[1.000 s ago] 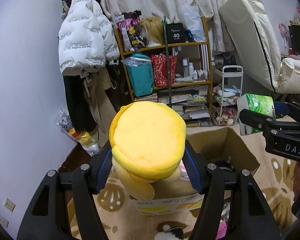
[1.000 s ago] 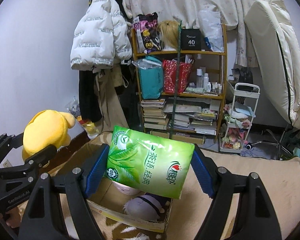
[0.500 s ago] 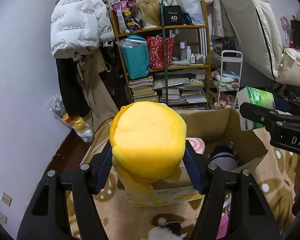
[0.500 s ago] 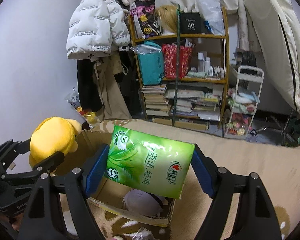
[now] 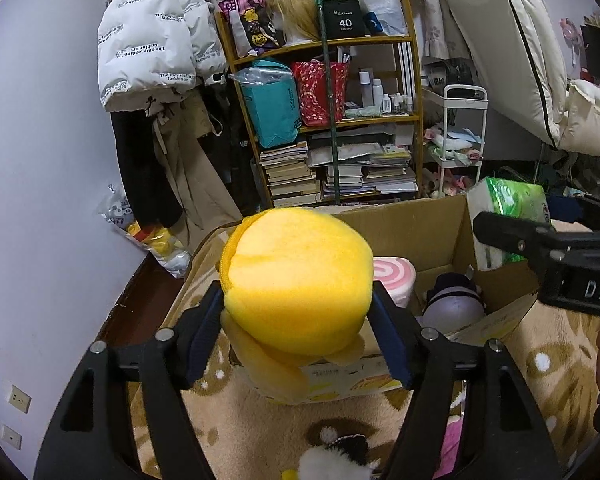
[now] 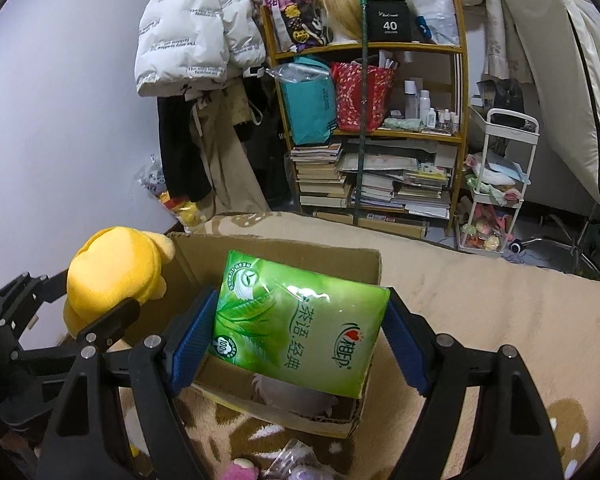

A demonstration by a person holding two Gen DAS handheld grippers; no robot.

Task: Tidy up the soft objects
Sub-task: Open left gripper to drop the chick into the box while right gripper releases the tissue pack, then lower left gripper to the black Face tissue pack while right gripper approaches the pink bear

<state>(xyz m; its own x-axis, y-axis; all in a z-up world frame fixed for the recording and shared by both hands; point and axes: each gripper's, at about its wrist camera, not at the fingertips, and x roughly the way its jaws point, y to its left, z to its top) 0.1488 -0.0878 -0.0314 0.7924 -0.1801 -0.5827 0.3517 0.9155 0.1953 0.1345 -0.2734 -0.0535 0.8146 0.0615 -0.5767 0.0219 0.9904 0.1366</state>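
Note:
A round yellow plush toy [image 5: 296, 280] sits between the blue pads of my left gripper [image 5: 298, 300], above the near left corner of an open cardboard box [image 5: 412, 220]. The jaws are opening, and the pads still touch the toy's sides. My right gripper [image 6: 302, 304] is shut on a green tissue pack [image 6: 296, 320] and holds it over the same box [image 6: 300, 248]. Inside lie a pink-and-white swirl plush [image 5: 394, 276] and a grey plush with a dark cap [image 5: 454, 304]. Each gripper shows at the edge of the other's view.
The box stands on a beige patterned rug [image 6: 480, 300]. Behind it are a crowded bookshelf [image 5: 340, 128], a hanging white puffer jacket [image 5: 152, 40], a white rolling cart [image 6: 500, 184] and a leaning cream mattress [image 5: 512, 40]. Small plush toys [image 5: 336, 456] lie on the rug close to me.
Both grippers have sunk toward the box and tilted downward, so more of its inside shows. The left pads stand slightly wider around the yellow toy. The tissue pack stays gripped.

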